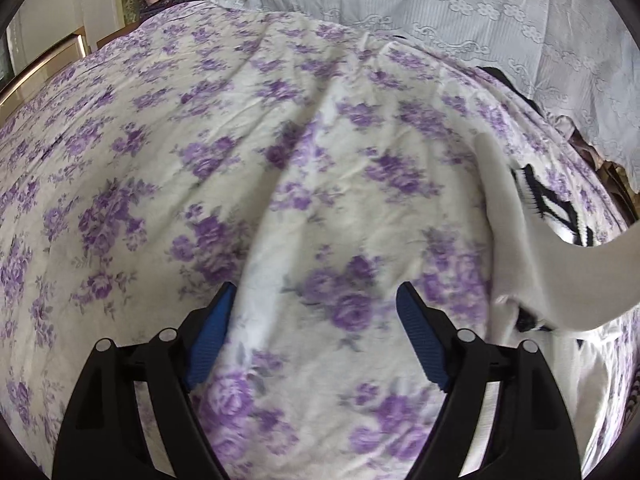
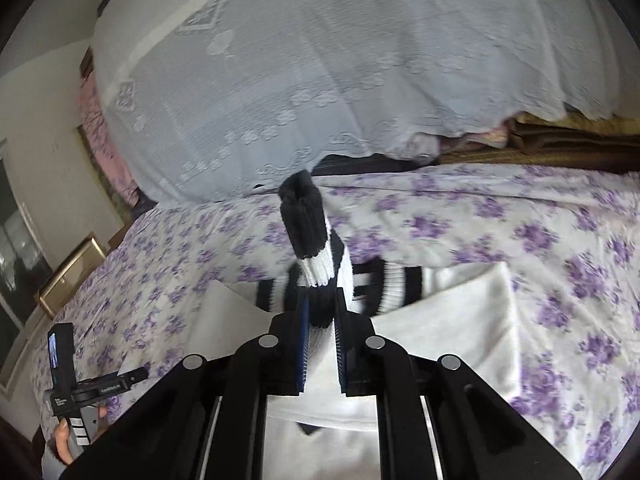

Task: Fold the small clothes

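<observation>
The flowered bedsheet (image 1: pixel 200 140) fills the bed, with a pale lace cover (image 2: pixel 320 60) at 12 o'clock. A white garment (image 2: pixel 460 320) lies on the sheet. The right gripper (image 2: pixel 320 320) is clamped on its black-and-white ribbed cuff (image 2: pixel 308 232). The left gripper (image 1: pixel 316 320) stands apart, nothing between; the garment (image 1: pixel 520 248) lies at its 3 o'clock.

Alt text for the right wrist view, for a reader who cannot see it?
The right gripper is shut on a black-and-white striped sock, its black cuff sticking up. Below lie a white garment and a purple floral bedsheet.
</observation>
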The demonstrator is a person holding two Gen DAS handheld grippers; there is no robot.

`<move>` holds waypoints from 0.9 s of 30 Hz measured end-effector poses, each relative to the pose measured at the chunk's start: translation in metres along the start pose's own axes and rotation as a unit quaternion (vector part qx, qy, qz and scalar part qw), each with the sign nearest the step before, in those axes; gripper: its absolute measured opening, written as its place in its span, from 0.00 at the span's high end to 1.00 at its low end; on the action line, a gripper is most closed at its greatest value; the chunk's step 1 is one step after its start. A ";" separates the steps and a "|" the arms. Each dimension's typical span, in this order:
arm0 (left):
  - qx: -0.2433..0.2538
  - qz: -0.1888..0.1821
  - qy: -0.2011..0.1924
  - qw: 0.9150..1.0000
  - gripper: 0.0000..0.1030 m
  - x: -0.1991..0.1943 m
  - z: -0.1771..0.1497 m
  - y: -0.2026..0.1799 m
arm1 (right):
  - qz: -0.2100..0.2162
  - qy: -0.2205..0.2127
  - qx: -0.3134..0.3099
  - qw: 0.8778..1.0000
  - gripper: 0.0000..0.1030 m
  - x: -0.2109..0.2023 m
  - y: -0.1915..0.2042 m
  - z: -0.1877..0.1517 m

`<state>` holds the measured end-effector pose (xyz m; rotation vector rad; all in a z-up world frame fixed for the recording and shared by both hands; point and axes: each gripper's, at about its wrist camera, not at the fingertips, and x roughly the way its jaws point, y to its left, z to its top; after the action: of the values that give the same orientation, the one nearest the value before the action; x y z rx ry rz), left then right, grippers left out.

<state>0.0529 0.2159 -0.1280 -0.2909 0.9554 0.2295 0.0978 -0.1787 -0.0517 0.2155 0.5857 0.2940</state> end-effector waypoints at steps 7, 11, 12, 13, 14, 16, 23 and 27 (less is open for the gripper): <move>0.024 0.004 -0.007 1.000 0.22 -0.009 0.019 -0.040 | 0.017 0.017 0.038 0.999 0.88 0.013 -0.045 -0.015; 0.063 0.020 -0.020 0.998 0.20 -0.007 0.029 -0.086 | 0.030 0.030 0.062 0.997 0.88 0.024 -0.062 -0.028; 0.076 0.031 -0.022 0.996 0.18 -0.004 0.029 -0.097 | 0.031 0.035 0.073 0.996 0.88 0.027 -0.068 -0.033; 0.090 0.051 -0.022 0.994 0.14 0.002 0.028 -0.108 | 0.029 0.041 0.083 0.995 0.88 0.028 -0.075 -0.039; 0.105 0.078 -0.021 0.991 0.13 0.010 0.026 -0.119 | 0.024 0.047 0.092 0.994 0.85 0.031 -0.082 -0.044; 0.131 0.127 -0.008 0.983 0.13 0.033 0.020 -0.131 | -0.010 0.063 0.127 0.990 0.68 0.035 -0.104 -0.054; 0.111 0.146 -0.020 0.983 0.04 0.041 0.018 -0.110 | -0.056 -0.001 0.186 0.981 0.63 0.002 -0.138 -0.047; 0.069 0.069 -0.037 0.995 0.05 0.015 0.031 -0.101 | -0.017 0.000 0.130 0.991 0.64 0.006 -0.106 -0.032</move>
<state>0.1167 0.1323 -0.1090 -0.0883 0.9135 0.2981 0.1067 -0.2725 -0.1107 0.4560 0.6262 0.1845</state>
